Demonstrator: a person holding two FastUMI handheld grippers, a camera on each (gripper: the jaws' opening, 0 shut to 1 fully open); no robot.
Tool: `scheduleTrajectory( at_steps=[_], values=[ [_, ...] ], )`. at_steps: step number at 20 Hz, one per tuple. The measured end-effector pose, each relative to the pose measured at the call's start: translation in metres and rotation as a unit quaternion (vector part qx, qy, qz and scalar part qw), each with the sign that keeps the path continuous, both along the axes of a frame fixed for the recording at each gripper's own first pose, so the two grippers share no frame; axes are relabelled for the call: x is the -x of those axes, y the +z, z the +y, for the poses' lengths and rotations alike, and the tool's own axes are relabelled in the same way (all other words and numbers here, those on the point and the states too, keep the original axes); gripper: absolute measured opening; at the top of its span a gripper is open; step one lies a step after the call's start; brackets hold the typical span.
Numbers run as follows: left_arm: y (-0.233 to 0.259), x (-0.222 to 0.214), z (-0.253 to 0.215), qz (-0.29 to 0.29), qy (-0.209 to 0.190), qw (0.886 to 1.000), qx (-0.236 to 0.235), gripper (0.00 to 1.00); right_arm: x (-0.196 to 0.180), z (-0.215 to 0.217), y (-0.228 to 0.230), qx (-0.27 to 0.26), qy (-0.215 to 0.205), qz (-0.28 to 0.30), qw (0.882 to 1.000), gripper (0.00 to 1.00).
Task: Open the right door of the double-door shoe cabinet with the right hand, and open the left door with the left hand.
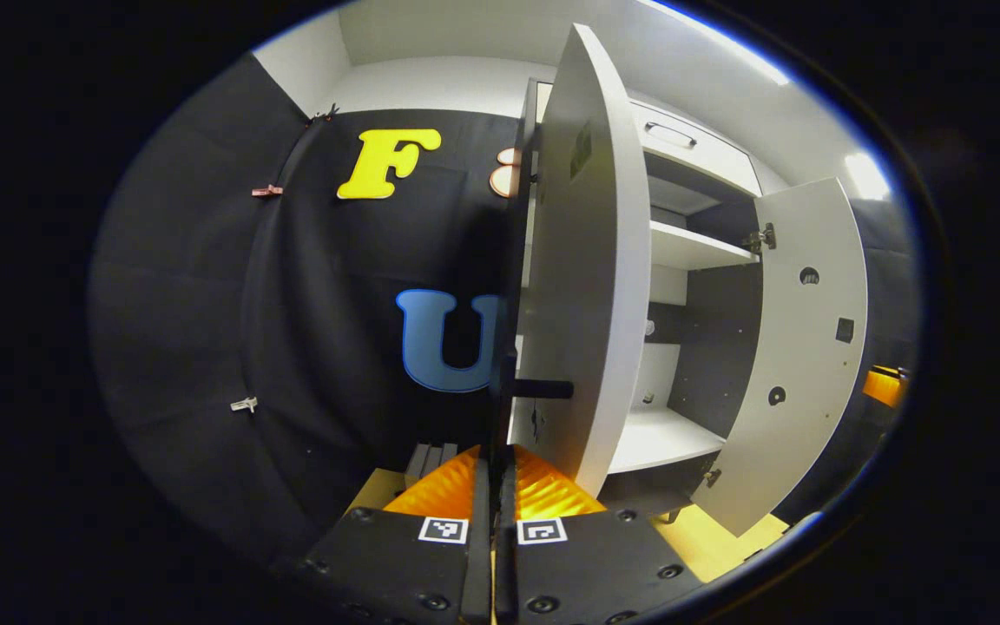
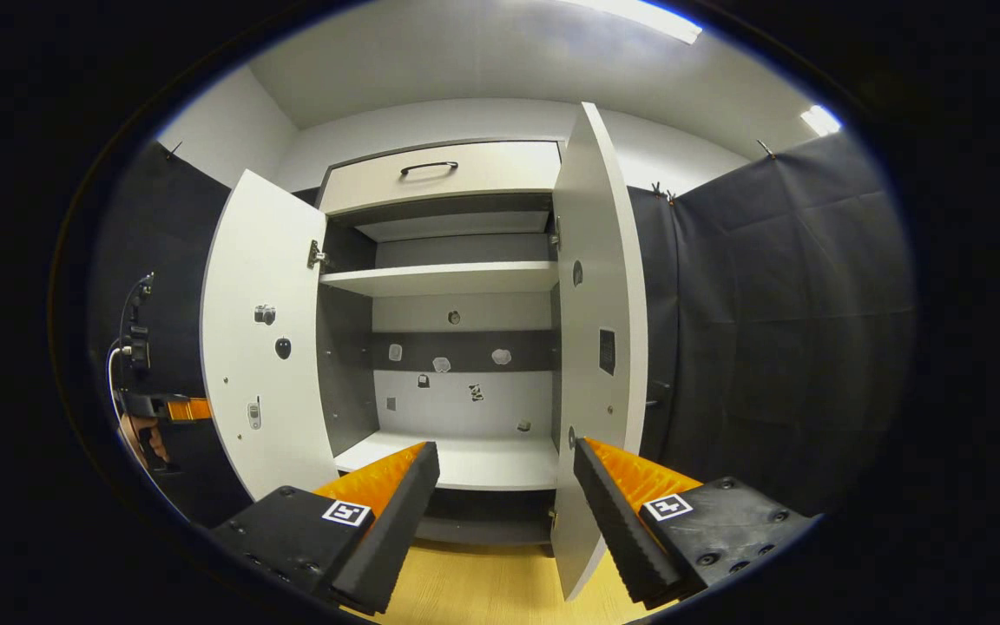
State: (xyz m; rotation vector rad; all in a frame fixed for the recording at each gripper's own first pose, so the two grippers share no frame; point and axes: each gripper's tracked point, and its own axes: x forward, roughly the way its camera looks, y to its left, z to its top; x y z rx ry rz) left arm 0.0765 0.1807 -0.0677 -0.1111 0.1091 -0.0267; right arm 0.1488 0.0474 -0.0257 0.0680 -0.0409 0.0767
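Left gripper view looks along the edge of the left door (image 1: pixel 587 260), which stands swung well out from the shoe cabinet (image 1: pixel 691 247); the left gripper (image 1: pixel 493 486) has its fingers pressed together on the dark handle (image 1: pixel 522 389) that juts from the door's outer face, which is likely why the door sits at this wide angle, since the grip on the handle is what holds it there. Farther right in the same view the white shelves (image 1: pixel 695 247) and the drawer with its curved pull (image 1: pixel 672 133) are exposed, and beyond them the right door (image 1: pixel 804 347) hangs open too, its inner face turned this way. In the right gripper view, the left door (image 2: pixel 261 338) is at the far left with an orange part of the other gripper (image 2: pixel 179 408) just beside it, the open interior sits in the middle, and the right door (image 2: pixel 600 330) stands edge-on to the camera. The right gripper (image 2: pixel 507 499) has its fingers spread wide and touches nothing, the door's edge just beyond them. I judge both doors opened and the task essentially complete.
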Motion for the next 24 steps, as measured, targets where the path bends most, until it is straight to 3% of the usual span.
scheduleTrajectory(
  at_steps=[5,6,8,10,16,24],
  values=[
    [0.013,0.027,-0.007,-0.007,0.014,1.000,-0.021,0.09,-0.003,0.000,-0.002,-0.002,0.000,0.002,1.000,0.98],
    [0.017,0.036,-0.011,-0.012,0.014,1.000,-0.021,0.03,-0.002,-0.001,-0.002,-0.004,-0.001,0.002,1.000,0.98],
    [0.029,0.047,-0.020,-0.021,0.010,1.000,-0.018,0.21,-0.002,-0.001,-0.003,-0.006,0.001,0.002,1.000,0.98],
    [0.040,0.054,-0.032,-0.034,0.004,0.999,-0.017,0.29,-0.002,-0.002,-0.001,-0.007,0.001,0.002,1.000,0.98],
    [0.056,0.070,-0.069,-0.057,0.006,0.998,-0.026,0.98,0.000,-0.002,0.000,-0.008,0.000,-0.002,1.000,0.98],
    [0.055,0.084,-0.133,-0.066,-0.020,0.997,-0.028,0.96,0.003,-0.006,0.005,-0.013,0.001,-0.009,1.000,0.98]
  ],
)
